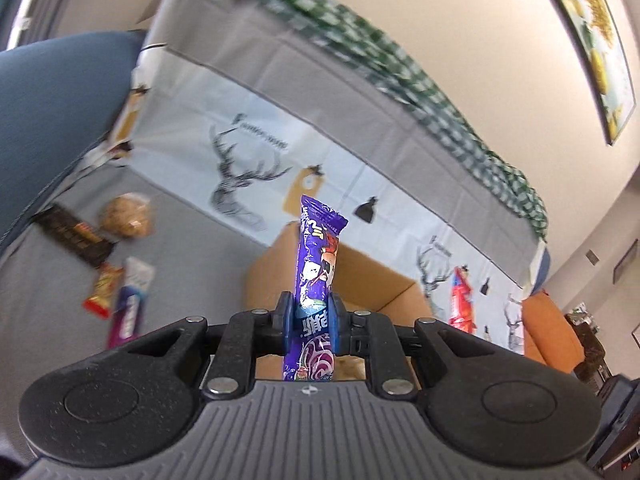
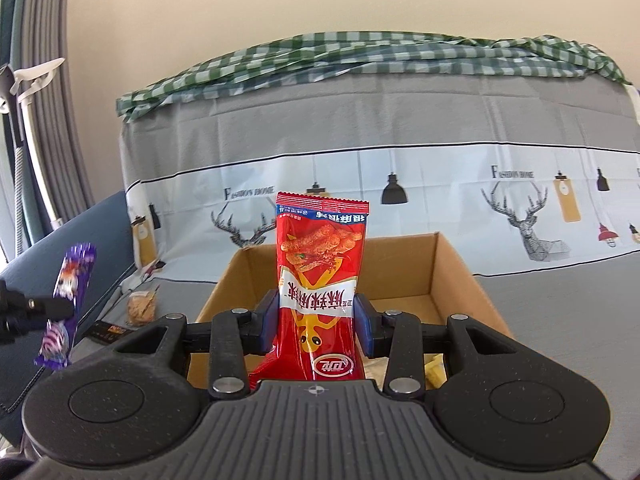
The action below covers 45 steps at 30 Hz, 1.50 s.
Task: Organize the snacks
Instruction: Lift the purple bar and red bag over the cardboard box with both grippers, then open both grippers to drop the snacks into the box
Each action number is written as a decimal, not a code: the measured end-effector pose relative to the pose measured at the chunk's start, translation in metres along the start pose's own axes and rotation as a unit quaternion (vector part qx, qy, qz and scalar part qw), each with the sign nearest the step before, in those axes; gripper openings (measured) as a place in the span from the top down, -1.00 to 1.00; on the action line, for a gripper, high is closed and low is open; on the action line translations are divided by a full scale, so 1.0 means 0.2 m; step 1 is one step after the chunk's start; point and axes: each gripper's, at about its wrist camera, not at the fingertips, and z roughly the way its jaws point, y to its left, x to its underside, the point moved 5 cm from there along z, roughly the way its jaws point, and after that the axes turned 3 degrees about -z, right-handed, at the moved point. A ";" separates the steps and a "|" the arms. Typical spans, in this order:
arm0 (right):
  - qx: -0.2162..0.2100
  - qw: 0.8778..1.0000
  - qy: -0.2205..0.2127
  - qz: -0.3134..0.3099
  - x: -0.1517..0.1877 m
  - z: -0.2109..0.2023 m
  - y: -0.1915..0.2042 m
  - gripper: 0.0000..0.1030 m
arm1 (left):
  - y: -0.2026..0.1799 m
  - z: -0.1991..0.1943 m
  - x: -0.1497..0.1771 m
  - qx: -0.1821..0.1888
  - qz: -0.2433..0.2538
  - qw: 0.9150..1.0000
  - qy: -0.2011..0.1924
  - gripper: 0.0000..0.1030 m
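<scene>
My left gripper (image 1: 311,322) is shut on a purple snack packet (image 1: 318,252) and holds it upright in the air near the left side of an open cardboard box (image 1: 376,276). My right gripper (image 2: 316,322) is shut on a red snack packet (image 2: 320,264) and holds it upright above the near part of the same box (image 2: 460,280). The purple packet and left gripper also show at the left of the right wrist view (image 2: 66,300). The red packet shows at the right of the left wrist view (image 1: 460,300).
The box stands on a sofa seat under a grey cover (image 2: 560,320) with deer prints. Loose snacks lie left of the box: a round cookie pack (image 1: 128,216), a dark bar (image 1: 72,236), a small red-gold packet (image 1: 104,290), a purple-white packet (image 1: 130,308). Yellow packets (image 2: 434,372) lie inside the box.
</scene>
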 end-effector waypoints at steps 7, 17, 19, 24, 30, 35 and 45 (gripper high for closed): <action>0.017 1.000 -0.010 0.011 -0.01 -0.01 -0.05 0.21 | -0.26 0.09 -0.03 0.026 0.016 1.000 0.003 0.64; 0.038 0.999 -0.028 0.026 -0.03 -0.04 -0.11 0.21 | -0.50 0.21 0.03 0.045 0.041 0.998 0.019 0.64; 0.041 0.998 -0.030 0.028 -0.03 -0.04 -0.12 0.21 | -0.52 0.23 0.04 0.046 0.043 0.998 0.022 0.64; 0.045 0.998 -0.032 0.036 -0.03 -0.04 -0.15 0.20 | -0.56 0.25 0.07 0.049 0.049 0.997 0.028 0.64; 0.050 0.997 -0.037 0.042 -0.03 -0.05 -0.16 0.20 | -0.58 0.28 0.08 0.049 0.052 0.997 0.033 0.64; 0.052 0.997 -0.040 0.045 -0.04 -0.05 -0.16 0.20 | -0.59 0.29 0.08 0.050 0.055 0.997 0.034 0.64; 0.049 0.997 -0.044 0.046 -0.02 -0.07 -0.15 0.20 | -0.61 0.29 0.08 0.053 0.059 0.996 0.034 0.64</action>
